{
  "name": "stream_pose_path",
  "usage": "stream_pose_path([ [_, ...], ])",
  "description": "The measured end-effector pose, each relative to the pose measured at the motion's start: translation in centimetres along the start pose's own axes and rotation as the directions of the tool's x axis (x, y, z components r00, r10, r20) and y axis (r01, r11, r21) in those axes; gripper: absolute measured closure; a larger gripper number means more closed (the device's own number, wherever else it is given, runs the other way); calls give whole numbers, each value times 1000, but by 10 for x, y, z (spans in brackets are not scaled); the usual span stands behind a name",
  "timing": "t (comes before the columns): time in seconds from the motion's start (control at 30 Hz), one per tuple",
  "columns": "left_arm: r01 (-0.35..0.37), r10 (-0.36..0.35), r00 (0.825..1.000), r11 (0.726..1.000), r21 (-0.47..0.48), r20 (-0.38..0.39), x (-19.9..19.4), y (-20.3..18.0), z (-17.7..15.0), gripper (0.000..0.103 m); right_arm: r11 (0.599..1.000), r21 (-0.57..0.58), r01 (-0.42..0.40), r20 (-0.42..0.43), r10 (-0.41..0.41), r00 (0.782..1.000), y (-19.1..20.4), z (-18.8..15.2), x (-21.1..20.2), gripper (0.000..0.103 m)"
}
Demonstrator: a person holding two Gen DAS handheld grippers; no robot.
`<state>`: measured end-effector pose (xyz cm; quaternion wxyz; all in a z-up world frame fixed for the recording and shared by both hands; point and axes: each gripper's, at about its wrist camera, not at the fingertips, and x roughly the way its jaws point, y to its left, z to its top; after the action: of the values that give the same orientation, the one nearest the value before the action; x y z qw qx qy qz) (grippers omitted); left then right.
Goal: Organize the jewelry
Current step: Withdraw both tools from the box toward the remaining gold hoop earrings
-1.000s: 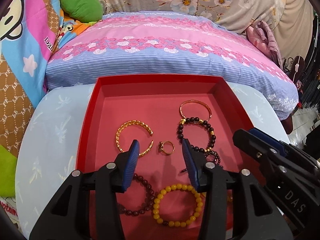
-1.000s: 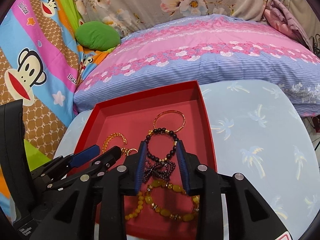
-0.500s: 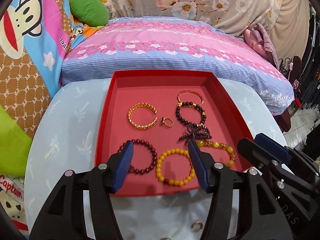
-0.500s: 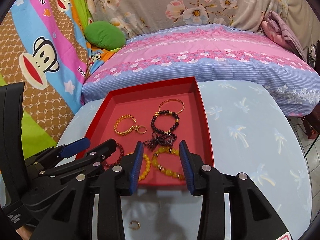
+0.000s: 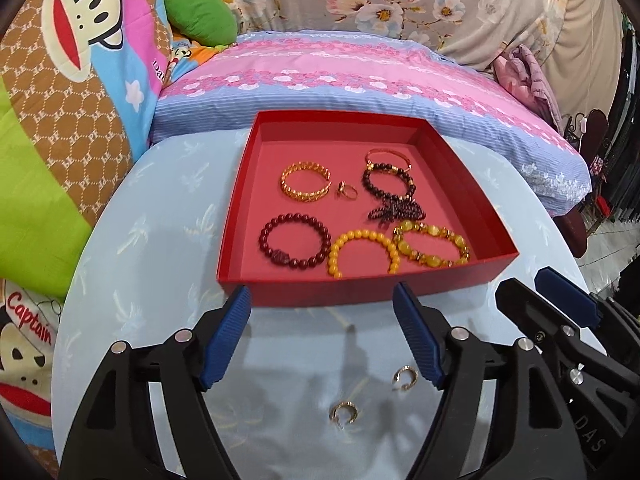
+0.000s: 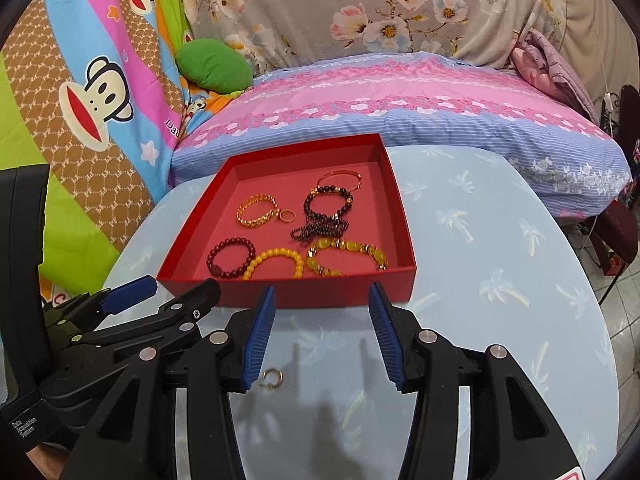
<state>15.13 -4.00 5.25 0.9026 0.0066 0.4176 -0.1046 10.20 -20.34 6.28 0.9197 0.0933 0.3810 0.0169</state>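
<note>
A red tray [image 5: 360, 290] [image 6: 316, 296] on the light blue table holds several bracelets: a gold cuff [image 5: 305, 187], a dark red bead one [image 5: 295, 246], a yellow bead one [image 5: 362, 252], an amber one [image 5: 432, 244], a black bead one [image 5: 387, 184], plus a small ring [image 5: 347, 191]. Two small gold rings lie on the table in front of the tray [image 5: 405, 377] [image 5: 344, 414]; one shows in the right wrist view [image 6: 272, 378]. My left gripper [image 5: 322, 338] is open and empty above the table. My right gripper [image 6: 322, 334] is open and empty beside it.
The round table [image 6: 500, 280] is covered in a pale blue palm-print cloth. A pink and blue striped bed [image 5: 360, 72] lies right behind it. A cartoon-monkey blanket [image 5: 72, 60] and green cushion [image 5: 200, 14] are at the left.
Both grippers have pulled back from over the tray toward the near table edge and opened wider. The two small rings on the table have come into view.
</note>
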Motion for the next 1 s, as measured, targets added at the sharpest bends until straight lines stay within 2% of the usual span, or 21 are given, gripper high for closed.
stream_pose_path([
  [0.4, -16, 13, 998, 999, -47, -59, 2, 11, -43, 33, 1000, -4, 1, -53, -2, 999, 7, -37, 1, 55],
  [0.53, -34, 30, 997, 998, -51, -68, 3, 15, -55, 33, 1000, -7, -4, -78, 4, 997, 9, -48, 5, 55],
  [0.63, -37, 32, 997, 997, -69, -70, 2, 23, -67, 27, 1000, -12, -8, -95, 7, 995, 12, -55, 9, 55],
  [0.87, -59, 50, 996, 991, -121, -76, -6, 46, -84, 27, 999, -31, -18, -123, 14, 992, 23, -64, 22, 55],
  [1.0, -81, 73, 995, 990, -115, -69, -7, 51, -87, 27, 998, -49, -25, -145, 18, 989, 33, -67, 33, 55],
])
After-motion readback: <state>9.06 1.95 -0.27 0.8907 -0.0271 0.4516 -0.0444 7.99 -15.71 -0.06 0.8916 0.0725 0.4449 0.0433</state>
